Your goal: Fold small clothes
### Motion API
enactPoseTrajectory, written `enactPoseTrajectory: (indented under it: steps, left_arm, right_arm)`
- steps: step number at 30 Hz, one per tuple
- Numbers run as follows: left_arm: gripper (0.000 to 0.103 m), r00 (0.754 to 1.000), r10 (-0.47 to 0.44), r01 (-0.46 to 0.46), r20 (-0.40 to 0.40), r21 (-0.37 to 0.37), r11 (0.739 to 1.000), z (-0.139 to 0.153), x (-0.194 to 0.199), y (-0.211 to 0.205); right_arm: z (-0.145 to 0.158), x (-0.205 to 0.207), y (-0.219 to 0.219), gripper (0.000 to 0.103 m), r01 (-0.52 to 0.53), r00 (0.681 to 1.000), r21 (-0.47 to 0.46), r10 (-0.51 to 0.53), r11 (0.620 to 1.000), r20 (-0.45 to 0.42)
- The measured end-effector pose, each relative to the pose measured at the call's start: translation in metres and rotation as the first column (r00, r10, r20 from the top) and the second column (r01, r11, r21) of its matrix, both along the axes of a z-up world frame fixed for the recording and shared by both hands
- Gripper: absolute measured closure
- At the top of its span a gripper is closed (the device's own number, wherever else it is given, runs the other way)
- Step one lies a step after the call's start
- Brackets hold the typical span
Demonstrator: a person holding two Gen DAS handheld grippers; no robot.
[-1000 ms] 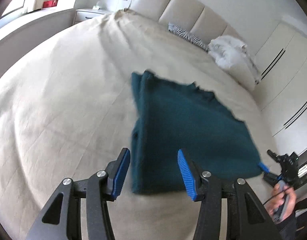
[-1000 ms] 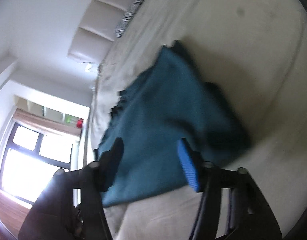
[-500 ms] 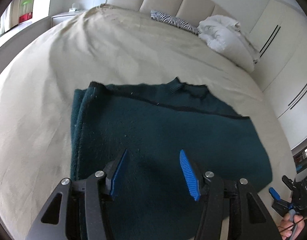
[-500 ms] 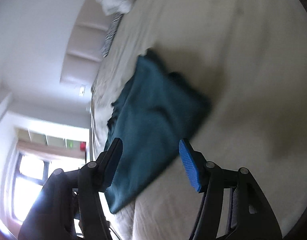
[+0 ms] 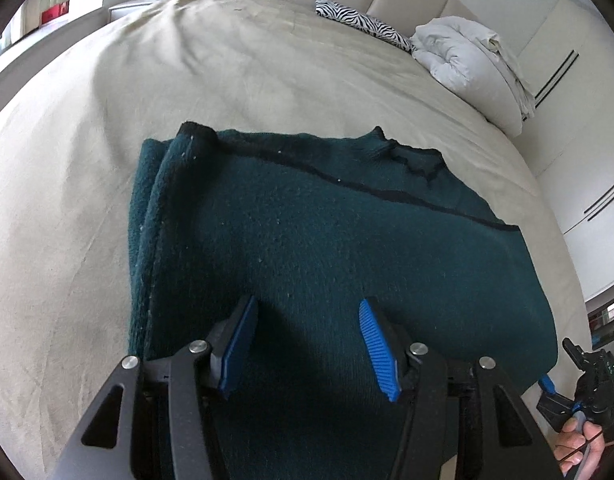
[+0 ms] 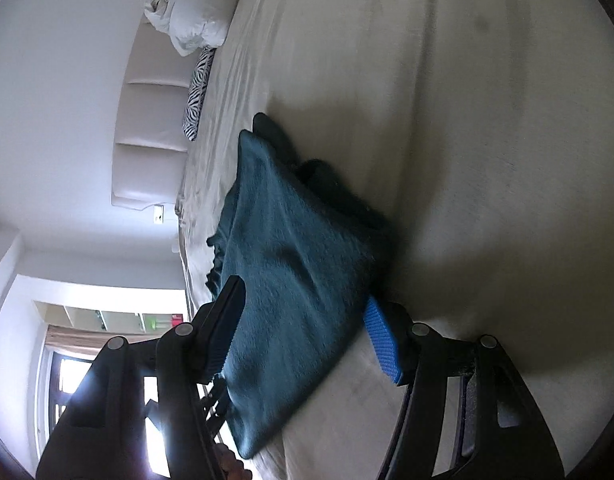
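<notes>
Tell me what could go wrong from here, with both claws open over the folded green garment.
1. The left claw hangs open over the middle of the dark green garment; closing there may pinch only the top layer and pull the fold apart.
2. Layers at the garment's left edge sit uneven, so another fold could come out crooked.
3. The right claw sits near the garment's edge; dragging could bunch the beige bedspread.

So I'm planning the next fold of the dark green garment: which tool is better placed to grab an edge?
Probably the right tool: its open jaws straddle the dark green knitted garment's near edge on the beige bedspread. The left tool, also open, hovers over the middle of the cloth.
</notes>
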State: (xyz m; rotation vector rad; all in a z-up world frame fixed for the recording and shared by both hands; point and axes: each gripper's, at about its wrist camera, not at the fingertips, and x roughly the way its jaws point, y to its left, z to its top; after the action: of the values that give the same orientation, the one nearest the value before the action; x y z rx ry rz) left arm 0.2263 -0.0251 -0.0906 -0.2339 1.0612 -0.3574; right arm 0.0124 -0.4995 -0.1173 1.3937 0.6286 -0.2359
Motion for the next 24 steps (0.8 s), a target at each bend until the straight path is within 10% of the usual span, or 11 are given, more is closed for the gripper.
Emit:
enactPoseTrajectory:
  steps: [17, 24]
  left_arm:
    - [0.047, 1.000, 0.008, -0.008, -0.016, -0.013, 1.000, 0.003, 0.005, 0.002]
    - [0.049, 0.999, -0.002, 0.005, 0.046, -0.062, 0.998, 0.029, -0.009, -0.010]
  right_arm:
    - [-0.002, 0.080, 0.000, 0.049, 0.001, 0.998, -0.077, 0.004, 0.997, 0.062]
    - [-0.007, 0.101, -0.009, 0.084, -0.030, 0.999, -0.111, 0.033, 0.993, 0.025]
